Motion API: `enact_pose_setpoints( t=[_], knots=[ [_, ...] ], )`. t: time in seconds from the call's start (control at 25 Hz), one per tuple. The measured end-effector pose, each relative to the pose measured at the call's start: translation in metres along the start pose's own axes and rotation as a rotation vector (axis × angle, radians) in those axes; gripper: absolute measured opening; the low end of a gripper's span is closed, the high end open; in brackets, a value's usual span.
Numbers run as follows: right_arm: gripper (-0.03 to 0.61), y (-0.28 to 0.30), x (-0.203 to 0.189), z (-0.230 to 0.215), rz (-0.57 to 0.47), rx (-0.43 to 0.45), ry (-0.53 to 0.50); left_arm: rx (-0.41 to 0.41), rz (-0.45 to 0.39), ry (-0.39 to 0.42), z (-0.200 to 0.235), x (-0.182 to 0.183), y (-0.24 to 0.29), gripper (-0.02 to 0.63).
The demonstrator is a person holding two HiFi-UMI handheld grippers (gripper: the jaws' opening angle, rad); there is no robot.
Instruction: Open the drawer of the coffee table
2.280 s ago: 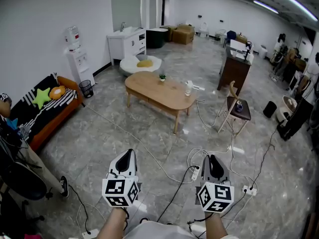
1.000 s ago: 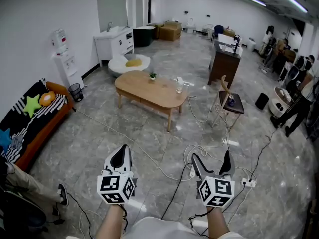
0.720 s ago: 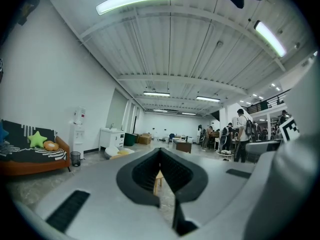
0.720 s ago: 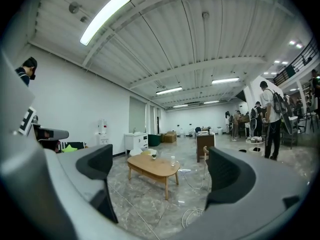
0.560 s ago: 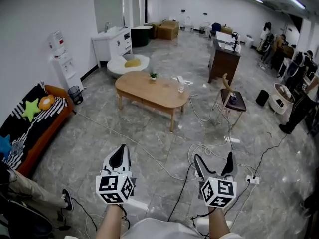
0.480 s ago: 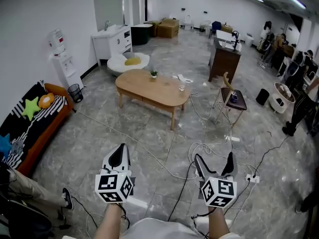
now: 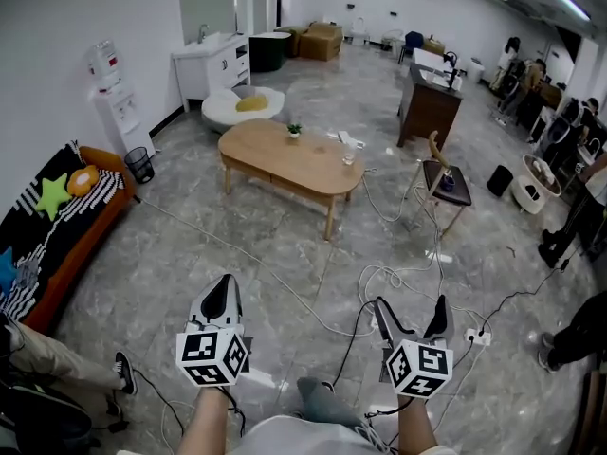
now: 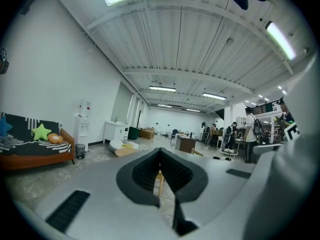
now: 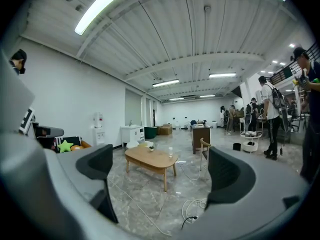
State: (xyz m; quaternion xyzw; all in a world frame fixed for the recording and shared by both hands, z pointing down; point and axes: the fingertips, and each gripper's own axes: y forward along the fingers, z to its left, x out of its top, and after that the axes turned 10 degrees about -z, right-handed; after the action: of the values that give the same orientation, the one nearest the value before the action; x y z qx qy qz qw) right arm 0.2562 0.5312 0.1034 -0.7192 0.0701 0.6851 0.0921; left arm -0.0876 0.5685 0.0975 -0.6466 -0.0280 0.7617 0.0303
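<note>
Marble floor point(image 7: 237, 245), coffee table point(image 7: 285, 154) ahead — left gripper point(image 7: 222, 290) pressed together, right gripper point(image 7: 413, 309) spread, both low.

open-plan office, sofa point(image 7: 57, 221), water dispenser point(image 7: 112, 102)

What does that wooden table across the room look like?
The coffee table has a long oval top of pale wood on slim wooden legs, with a shallow apron beneath; nothing is pulled out of it. It stands level on the grey stone-look floor. A small potted plant, a glass and a white item too small to identify rest on top.
</note>
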Motion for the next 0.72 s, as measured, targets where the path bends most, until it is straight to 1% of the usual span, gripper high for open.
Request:
enact_pose_setpoints(
  t=[0.16,0.36,0.72],
  knots=[
    [0.588,0.026,-0.004,0.001,-0.003,-0.002,0.002,0.015,-0.001,0.004,0.015,-0.002,0.019,-0.008],
    [0.588,0.081,-0.008,0.002,-0.010,0.008,0.024,0.042,0.003,0.020,0.033,-0.005,0.055,-0.008],
    [0.588,0.208,-0.007,-0.010,0.002,0.068,0.027,0.096,-0.002,0.039,0.047,-0.003,0.163,-0.008]
  ],
)
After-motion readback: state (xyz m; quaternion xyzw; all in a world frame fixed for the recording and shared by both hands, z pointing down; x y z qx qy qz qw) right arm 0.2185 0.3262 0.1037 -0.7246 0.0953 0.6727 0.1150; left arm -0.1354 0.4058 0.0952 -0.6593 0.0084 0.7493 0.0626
